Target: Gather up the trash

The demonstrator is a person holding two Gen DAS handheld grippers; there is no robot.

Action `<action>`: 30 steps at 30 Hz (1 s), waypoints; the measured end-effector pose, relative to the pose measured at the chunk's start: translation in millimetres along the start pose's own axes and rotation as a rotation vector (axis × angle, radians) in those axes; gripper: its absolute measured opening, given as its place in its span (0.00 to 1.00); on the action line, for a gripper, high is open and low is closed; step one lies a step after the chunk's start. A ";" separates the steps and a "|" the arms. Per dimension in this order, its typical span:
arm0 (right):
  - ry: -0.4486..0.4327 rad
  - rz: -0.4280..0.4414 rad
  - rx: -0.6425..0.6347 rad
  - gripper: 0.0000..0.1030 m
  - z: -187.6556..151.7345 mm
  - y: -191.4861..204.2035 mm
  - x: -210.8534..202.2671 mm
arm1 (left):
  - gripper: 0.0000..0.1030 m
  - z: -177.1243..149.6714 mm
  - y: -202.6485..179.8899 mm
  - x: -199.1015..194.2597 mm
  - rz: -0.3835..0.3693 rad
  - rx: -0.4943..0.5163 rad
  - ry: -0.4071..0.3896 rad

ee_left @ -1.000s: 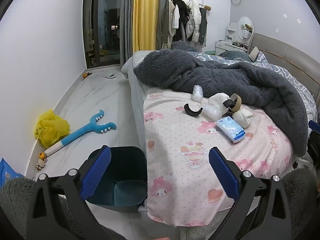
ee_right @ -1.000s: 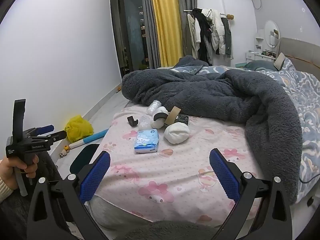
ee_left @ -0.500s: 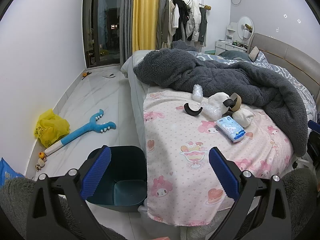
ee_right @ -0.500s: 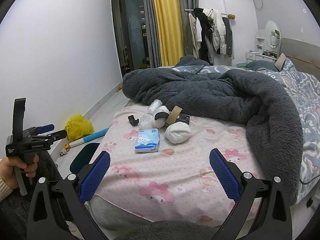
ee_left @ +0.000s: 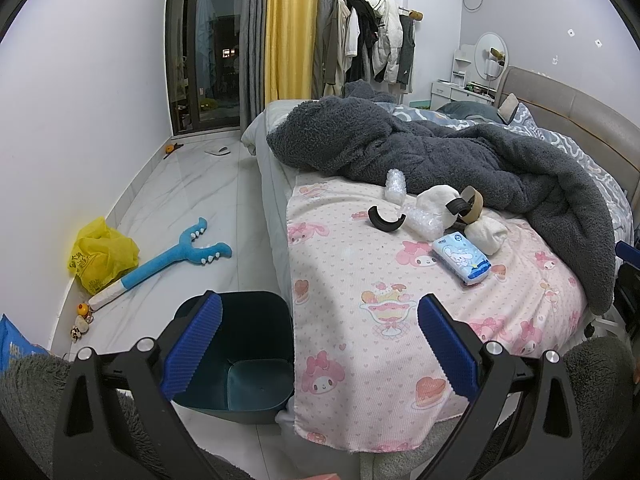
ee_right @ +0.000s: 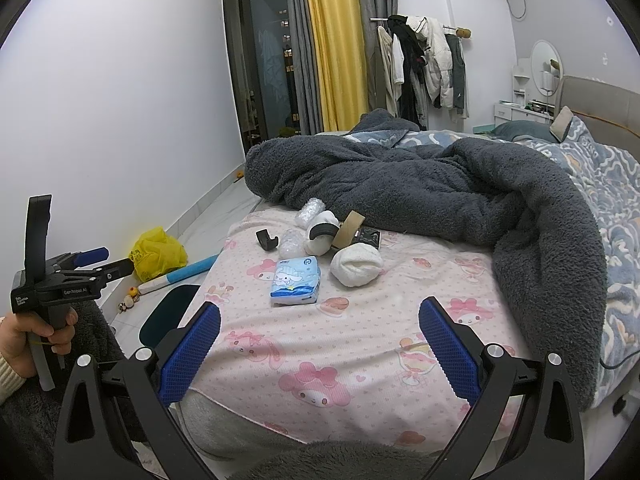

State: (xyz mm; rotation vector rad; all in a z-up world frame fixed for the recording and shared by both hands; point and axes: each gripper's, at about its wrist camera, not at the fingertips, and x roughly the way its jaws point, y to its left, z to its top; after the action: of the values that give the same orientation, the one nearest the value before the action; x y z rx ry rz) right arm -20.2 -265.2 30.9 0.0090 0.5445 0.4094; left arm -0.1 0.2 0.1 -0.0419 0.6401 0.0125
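Pink cartoon-print sheet (ee_right: 360, 332) covers the near end of the bed, with a dark fleecy blanket (ee_right: 460, 192) heaped behind it. Both claws are held low and level at the bed's edge, jaws spread wide, gripping nothing. The right gripper (ee_right: 320, 340) points straight at the litter ahead: a blue tissue pack (ee_right: 296, 280), a white wad (ee_right: 356, 266), a cardboard tape roll (ee_right: 348, 228) and a black curved piece (ee_right: 267, 239). The left gripper (ee_left: 318, 340) sits further left, clutched in the person's hand (ee_right: 24, 344); a dark teal bin (ee_left: 244, 356) stands on the floor right below its left finger.
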 end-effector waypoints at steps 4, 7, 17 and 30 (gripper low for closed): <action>0.000 0.000 0.001 0.97 -0.1 0.1 -0.1 | 0.97 0.0 0.0 -0.1 0.000 0.000 -0.001; 0.000 0.000 0.001 0.97 -0.3 0.4 0.0 | 0.97 0.0 0.1 0.0 -0.001 0.000 0.000; 0.001 0.000 0.000 0.97 -0.3 0.3 0.2 | 0.97 0.1 0.2 0.0 -0.001 -0.001 0.001; 0.009 0.001 0.004 0.97 0.0 0.9 2.8 | 0.97 0.1 0.2 -0.4 -0.008 -0.003 0.003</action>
State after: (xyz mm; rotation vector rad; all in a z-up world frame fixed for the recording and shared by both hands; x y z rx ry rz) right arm -18.3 -263.3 29.6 0.0112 0.5537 0.4097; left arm -0.4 0.4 0.4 -0.0473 0.6427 0.0054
